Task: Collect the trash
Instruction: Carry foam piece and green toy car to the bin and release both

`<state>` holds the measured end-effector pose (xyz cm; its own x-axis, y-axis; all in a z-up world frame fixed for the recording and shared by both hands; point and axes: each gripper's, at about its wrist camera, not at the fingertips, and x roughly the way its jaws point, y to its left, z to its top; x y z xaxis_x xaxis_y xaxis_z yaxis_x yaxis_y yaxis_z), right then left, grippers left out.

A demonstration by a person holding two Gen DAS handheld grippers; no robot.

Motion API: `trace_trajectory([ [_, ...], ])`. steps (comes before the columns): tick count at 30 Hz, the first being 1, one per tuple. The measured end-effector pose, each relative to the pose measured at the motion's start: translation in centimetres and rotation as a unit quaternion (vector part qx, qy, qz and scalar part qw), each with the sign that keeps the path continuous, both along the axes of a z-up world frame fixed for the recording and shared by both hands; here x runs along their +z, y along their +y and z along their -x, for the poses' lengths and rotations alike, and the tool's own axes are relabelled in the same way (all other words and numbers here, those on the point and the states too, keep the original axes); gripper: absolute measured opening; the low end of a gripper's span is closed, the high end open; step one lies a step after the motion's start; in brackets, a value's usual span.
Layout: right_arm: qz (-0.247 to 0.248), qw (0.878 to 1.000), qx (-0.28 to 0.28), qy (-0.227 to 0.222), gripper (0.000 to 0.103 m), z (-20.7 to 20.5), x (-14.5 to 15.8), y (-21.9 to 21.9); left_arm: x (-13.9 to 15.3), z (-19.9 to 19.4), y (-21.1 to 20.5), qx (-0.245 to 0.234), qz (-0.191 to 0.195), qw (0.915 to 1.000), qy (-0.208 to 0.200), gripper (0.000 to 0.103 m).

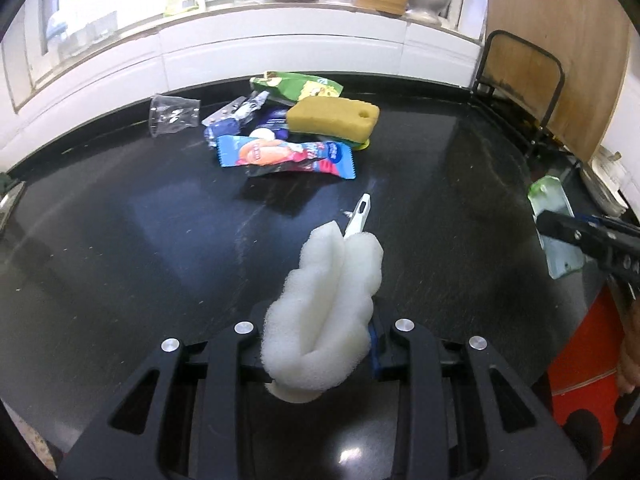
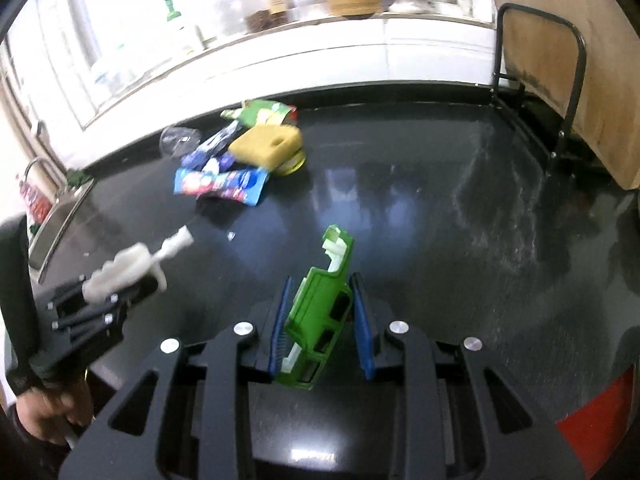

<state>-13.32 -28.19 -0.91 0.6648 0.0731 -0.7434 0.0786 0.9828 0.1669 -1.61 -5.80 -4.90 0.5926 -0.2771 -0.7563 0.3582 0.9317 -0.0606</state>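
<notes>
We hold white foam (image 1: 324,312) in the left hand-held gripper (image 1: 320,344), green plastic (image 2: 320,320) loosely between the right hand-held gripper's (image 2: 322,324) pads, keeping both level toward the red bin (image 1: 588,356)

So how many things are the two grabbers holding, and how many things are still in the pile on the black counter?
Held in grippers: 2, white foam piece in the left gripper, green plastic piece in the right gripper
Sponges: 1, yellow sponge
Cups: 1, clear plastic cup
Wrappers and packets that I can tell apart: 3, blue-red wrapper, green packet, silver-blue wrapper
Total: 7
</notes>
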Motion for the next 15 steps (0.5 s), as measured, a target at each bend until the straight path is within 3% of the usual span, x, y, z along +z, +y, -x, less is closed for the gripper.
trace_trajectory([
  [11, 0.005, 1.000, 0.017, -0.014, 0.029, -0.9, 0.7, 0.6, 0.8, -0.1, 1.0, 0.018, -0.003, 0.9998, -0.009, 0.030],
  [15, 0.007, 0.998, 0.052, -0.023, 0.029, -2.2, 1.6, 3.5, 1.6, 0.1, 3.3, 0.043, 0.001, 0.9989, -0.017, 0.030],
])
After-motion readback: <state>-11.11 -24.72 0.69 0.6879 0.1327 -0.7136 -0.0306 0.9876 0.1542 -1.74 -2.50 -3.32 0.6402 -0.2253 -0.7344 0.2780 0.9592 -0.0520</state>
